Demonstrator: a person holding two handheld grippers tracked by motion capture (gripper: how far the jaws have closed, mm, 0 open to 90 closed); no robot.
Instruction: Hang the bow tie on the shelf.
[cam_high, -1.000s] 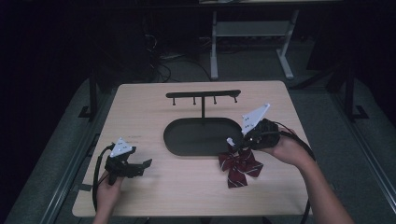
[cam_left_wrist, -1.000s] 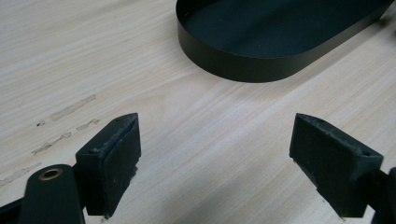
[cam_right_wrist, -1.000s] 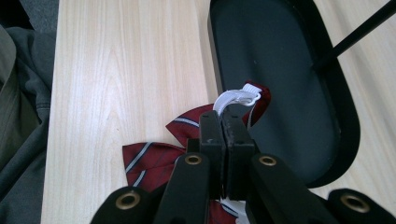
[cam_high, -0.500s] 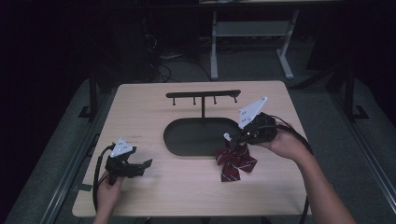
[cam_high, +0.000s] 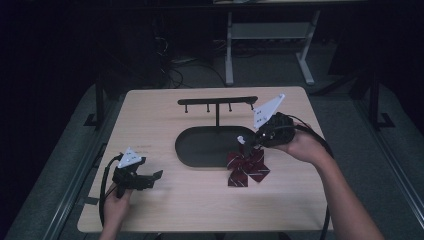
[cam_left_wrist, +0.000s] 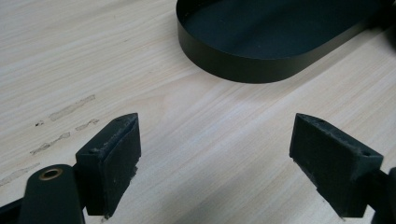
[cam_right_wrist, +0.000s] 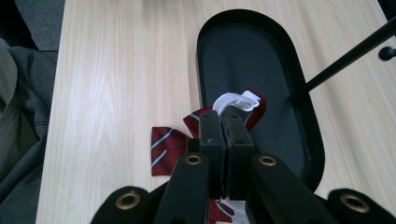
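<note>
A dark red bow tie (cam_high: 247, 168) with pale stripes hangs at the near right edge of the black oval tray (cam_high: 184, 152), its lower wings touching the table. My right gripper (cam_high: 245, 142) is shut on the tie's white strap (cam_high: 241, 140). In the right gripper view the jaws (cam_right_wrist: 225, 116) are pressed together on the white strap (cam_right_wrist: 236, 100), with the red wings (cam_right_wrist: 166, 145) below and to the left. My left gripper (cam_high: 156, 175) rests at the table's near left, open, with nothing between its pads (cam_left_wrist: 114, 158).
A black T-shaped rack (cam_high: 217, 101) with small hooks rises on a thin post (cam_right_wrist: 345, 58) from the tray (cam_right_wrist: 201, 60). The tray's wall (cam_left_wrist: 243, 71) lies ahead of the left gripper. Light wooden tabletop (cam_high: 150, 120) spreads around, dark floor beyond its edges.
My right gripper has risen and shifted slightly left toward the tray, drawing the bow tie up with it. The left gripper has stayed put.
</note>
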